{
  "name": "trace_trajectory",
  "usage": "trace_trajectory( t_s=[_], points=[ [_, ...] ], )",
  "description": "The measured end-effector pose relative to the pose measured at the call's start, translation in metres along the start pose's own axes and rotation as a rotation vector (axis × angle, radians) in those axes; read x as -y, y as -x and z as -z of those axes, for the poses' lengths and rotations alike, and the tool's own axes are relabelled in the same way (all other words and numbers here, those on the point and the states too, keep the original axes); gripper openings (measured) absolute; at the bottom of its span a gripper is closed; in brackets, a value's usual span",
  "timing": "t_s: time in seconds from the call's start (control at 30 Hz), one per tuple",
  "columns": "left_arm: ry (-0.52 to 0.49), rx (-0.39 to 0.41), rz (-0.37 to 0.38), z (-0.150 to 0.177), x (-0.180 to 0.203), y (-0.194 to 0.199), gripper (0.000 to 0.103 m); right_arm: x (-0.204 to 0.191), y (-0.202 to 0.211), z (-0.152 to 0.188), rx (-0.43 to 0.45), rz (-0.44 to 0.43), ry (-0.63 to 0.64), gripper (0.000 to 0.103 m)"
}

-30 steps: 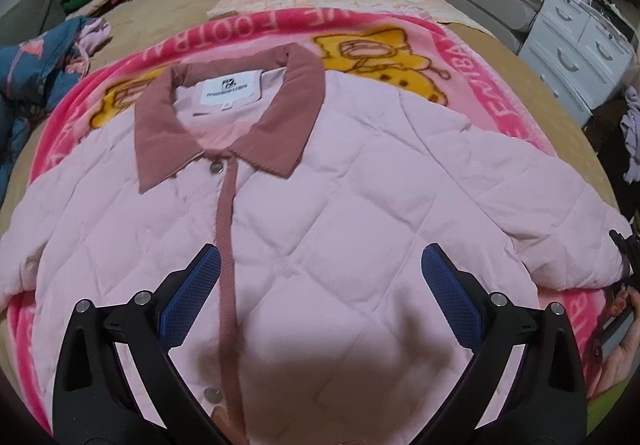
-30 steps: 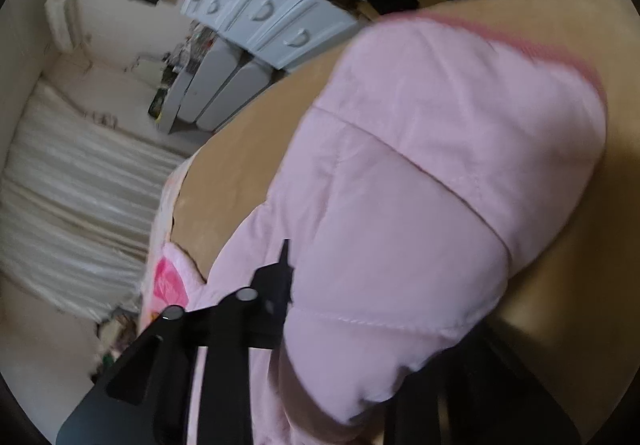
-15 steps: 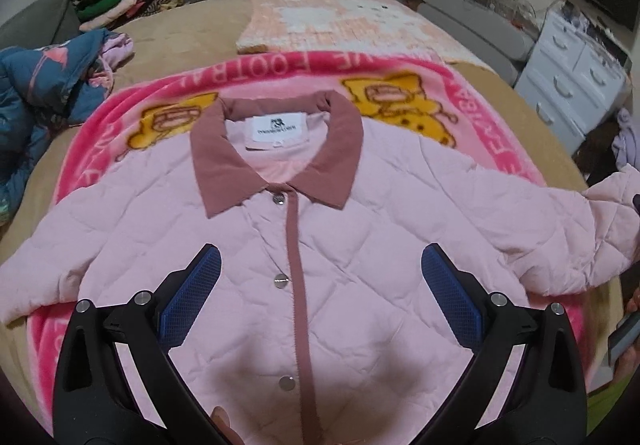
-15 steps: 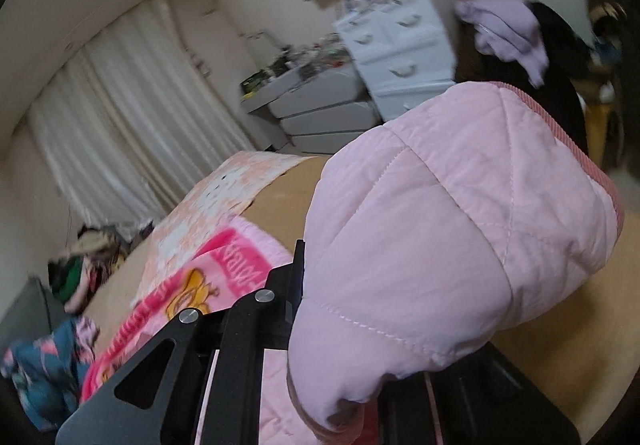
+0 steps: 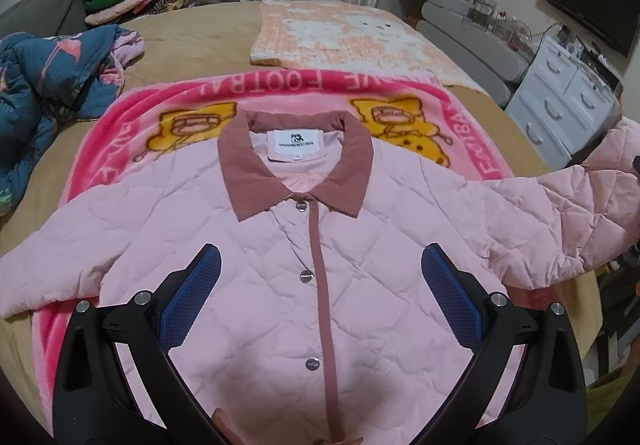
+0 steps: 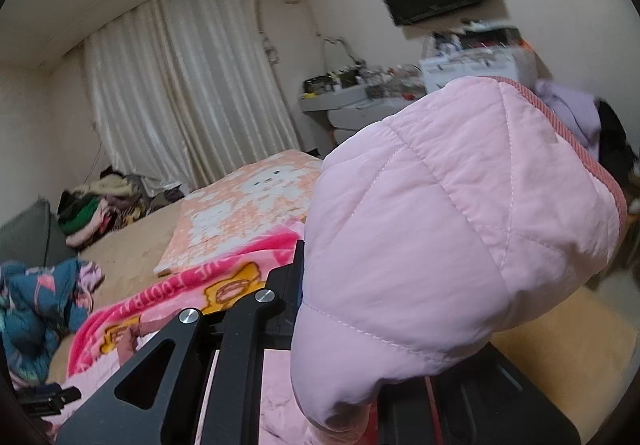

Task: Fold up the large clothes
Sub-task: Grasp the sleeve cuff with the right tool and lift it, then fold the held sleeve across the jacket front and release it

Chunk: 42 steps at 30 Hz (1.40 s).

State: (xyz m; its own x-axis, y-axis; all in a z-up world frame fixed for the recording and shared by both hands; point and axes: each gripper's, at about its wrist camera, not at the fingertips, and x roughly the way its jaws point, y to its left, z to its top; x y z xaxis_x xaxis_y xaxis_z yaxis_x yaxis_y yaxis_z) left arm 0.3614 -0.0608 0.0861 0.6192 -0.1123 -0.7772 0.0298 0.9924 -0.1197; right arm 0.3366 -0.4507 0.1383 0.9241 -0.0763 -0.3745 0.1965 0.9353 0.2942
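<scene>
L cam overhead; R cam low, sideways.

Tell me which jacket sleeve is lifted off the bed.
The right sleeve, pinched in the right claw, hangs raised; the left sleeve lies flat.

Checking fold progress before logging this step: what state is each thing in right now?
Pink quilted jacket: flat, face up on the blanket, snapped shut, collar spread.
Right sleeve: lifted off the bed, clamped in the right hand-held gripper, not yet folded.
Left sleeve: lying flat, stretched out.
Left hand-held gripper: open, empty, above the jacket front.
Pink cartoon blanket: spread under the jacket.
Blue garment: crumpled, unfolded.
</scene>
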Motion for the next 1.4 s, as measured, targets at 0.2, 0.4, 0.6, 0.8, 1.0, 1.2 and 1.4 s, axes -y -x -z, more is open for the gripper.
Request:
trace_trajectory(
  t_s=[0.2, 0.4, 0.6, 0.8, 1.0, 1.2, 1.4],
  points=[
    [0.029, 0.011, 0.009, -0.004, -0.024, 0.015, 0.094, -0.053, 0.001, -0.004, -0.011, -0.025, 0.095, 0.011],
    [0.063, 0.029, 0.001, -0.007, -0.052, 0.025, 0.094, -0.103, 0.008, -0.001, -0.003, -0.075, 0.159, 0.011],
    [0.099, 0.029, -0.015, -0.003, -0.081, 0.023, 0.094, -0.148, 0.005, 0.010, -0.013, -0.119, 0.224, 0.011],
    [0.146, 0.019, -0.026, 0.006, -0.114, 0.015, 0.094, -0.195, -0.001, 0.034, -0.045, -0.186, 0.318, 0.011],
    [0.178, 0.023, -0.035, 0.016, -0.142, 0.012, 0.094, -0.240, -0.014, 0.076, -0.121, -0.268, 0.397, 0.012],
    [0.202, 0.009, -0.045, 0.024, -0.162, 0.007, 0.094, -0.272, -0.032, 0.129, -0.222, -0.325, 0.442, 0.012],
    [0.220, -0.012, -0.049, 0.032, -0.173, -0.003, 0.094, -0.287, -0.050, 0.185, -0.334, -0.342, 0.436, 0.013]
  ],
)
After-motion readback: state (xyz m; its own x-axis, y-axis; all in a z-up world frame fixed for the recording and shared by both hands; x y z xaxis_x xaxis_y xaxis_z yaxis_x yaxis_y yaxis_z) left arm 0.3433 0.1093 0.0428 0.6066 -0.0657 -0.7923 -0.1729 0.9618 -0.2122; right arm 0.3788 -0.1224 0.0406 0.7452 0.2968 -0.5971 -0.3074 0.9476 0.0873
